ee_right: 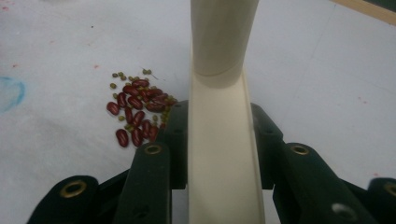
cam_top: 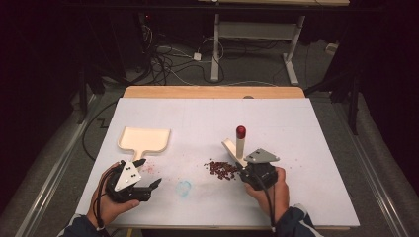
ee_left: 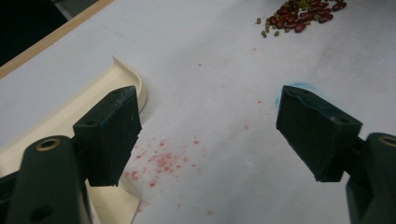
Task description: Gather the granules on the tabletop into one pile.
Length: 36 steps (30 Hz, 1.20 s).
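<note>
Here I hold my right gripper (cam_top: 245, 168) closed on the cream brush (ee_right: 224, 140) beside the beans (cam_top: 221, 169); the left gripper (cam_top: 147, 174) fingers (ee_left: 112, 133) gape near the table's (cam_top: 296, 148) near edge, over bare paper beside the dustpan (cam_top: 144, 139).

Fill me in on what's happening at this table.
A person works with a gripper in each hand. The right gripper is clamped on a cream brush with a red-tipped handle, its edge set beside a small pile of red and green beans on the white table. The left gripper rests open near the handle of a cream dustpan, holding nothing. No beans are in the dustpan yet.
</note>
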### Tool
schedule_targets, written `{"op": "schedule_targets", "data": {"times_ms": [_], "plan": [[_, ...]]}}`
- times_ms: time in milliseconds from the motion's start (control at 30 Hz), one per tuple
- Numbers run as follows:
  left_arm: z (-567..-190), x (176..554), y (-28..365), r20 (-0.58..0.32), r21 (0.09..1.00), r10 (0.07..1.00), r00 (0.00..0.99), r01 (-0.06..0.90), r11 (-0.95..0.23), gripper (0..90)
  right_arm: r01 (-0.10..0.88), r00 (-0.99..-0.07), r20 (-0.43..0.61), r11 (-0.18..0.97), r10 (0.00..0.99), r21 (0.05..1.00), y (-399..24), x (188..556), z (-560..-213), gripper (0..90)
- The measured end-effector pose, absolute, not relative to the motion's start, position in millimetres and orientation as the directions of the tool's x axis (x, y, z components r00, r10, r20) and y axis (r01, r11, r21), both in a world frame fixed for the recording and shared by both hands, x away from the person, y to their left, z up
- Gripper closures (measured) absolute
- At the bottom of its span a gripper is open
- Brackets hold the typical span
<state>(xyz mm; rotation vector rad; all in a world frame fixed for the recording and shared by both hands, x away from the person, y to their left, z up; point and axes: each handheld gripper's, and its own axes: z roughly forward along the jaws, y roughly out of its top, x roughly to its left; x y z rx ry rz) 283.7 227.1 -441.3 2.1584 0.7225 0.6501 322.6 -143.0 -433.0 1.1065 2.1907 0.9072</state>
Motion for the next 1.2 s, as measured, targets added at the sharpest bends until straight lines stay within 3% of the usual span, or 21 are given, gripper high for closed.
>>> {"op": "schedule_targets", "data": {"times_ms": [367, 633, 933, 1100, 1200], "plan": [[-441, 284, 228, 0.199, 0.792, 0.655, 0.729, 0.274, -0.546, 21.1, 0.476, -0.433, -0.198, 0.409, 0.879, 0.778, -104, 318, -439, 67.7], [-441, 285, 226, 0.202, 0.789, 0.652, 0.731, 0.273, -0.550, 21.1, 0.431, -0.443, -0.239, 0.439, 0.864, 0.789, -89, 312, -443, 67.7], [-442, 285, 227, 0.210, 0.782, 0.655, 0.726, 0.277, -0.558, 21.1, 0.401, -0.430, -0.205, 0.390, 0.879, 0.829, -116, 320, -425, 67.9], [-443, 286, 227, 0.213, 0.777, 0.655, 0.725, 0.282, -0.564, 21.1, 0.390, -0.474, -0.159, 0.369, 0.866, 0.844, -136, 324, -412, 67.9], [-444, 287, 227, 0.220, 0.772, 0.652, 0.726, 0.279, -0.572, 21.1, 0.359, -0.553, -0.123, 0.369, 0.824, 0.857, -147, 323, -405, 67.9]]}}
